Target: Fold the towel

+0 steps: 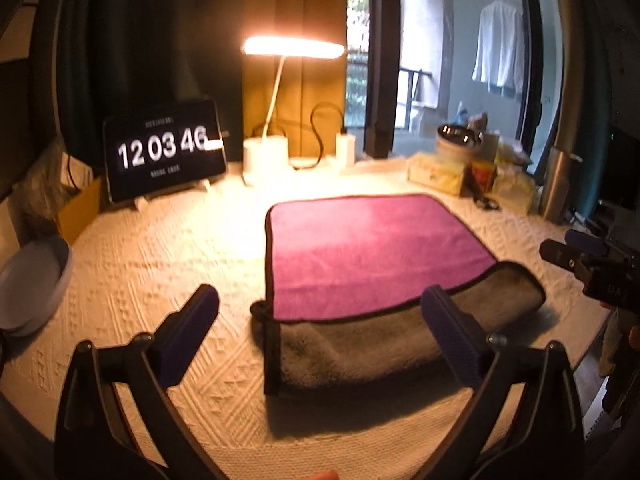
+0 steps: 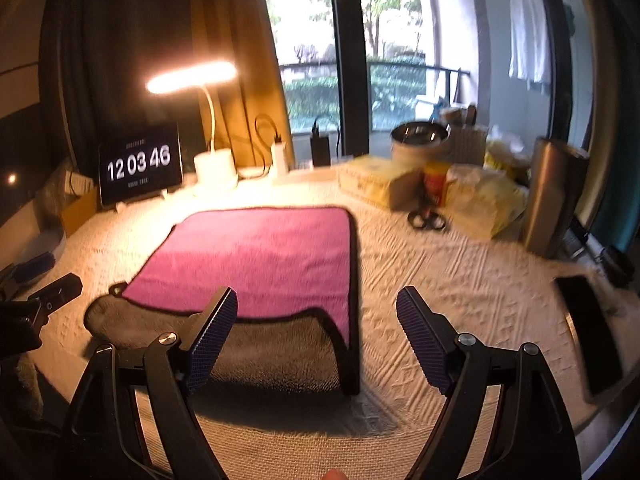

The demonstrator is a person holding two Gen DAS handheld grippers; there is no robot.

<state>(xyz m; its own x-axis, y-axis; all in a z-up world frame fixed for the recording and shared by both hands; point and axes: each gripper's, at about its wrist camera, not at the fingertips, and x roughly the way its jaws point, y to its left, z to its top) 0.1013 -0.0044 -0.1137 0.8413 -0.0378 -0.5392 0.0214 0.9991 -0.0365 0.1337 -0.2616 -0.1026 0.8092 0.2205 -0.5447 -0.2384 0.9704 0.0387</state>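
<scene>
A towel, magenta on one side (image 1: 372,252) and grey on the other, lies on the cream tablecloth (image 1: 168,264). Its near edge is doubled over, so a grey band (image 1: 360,352) shows along the front. It also shows in the right wrist view (image 2: 264,256). My left gripper (image 1: 320,312) is open and empty, above the towel's near left corner. My right gripper (image 2: 316,320) is open and empty, above the towel's near right corner. The right gripper also shows at the right edge of the left wrist view (image 1: 576,256).
A lit desk lamp (image 1: 280,80), a tablet clock (image 1: 164,148) and a charger stand at the back. Boxes, a bowl (image 2: 420,140), scissors (image 2: 428,218) and a metal cylinder (image 2: 552,196) crowd the back right. A black phone (image 2: 592,336) lies at the right. A white dish (image 1: 32,284) sits at the left.
</scene>
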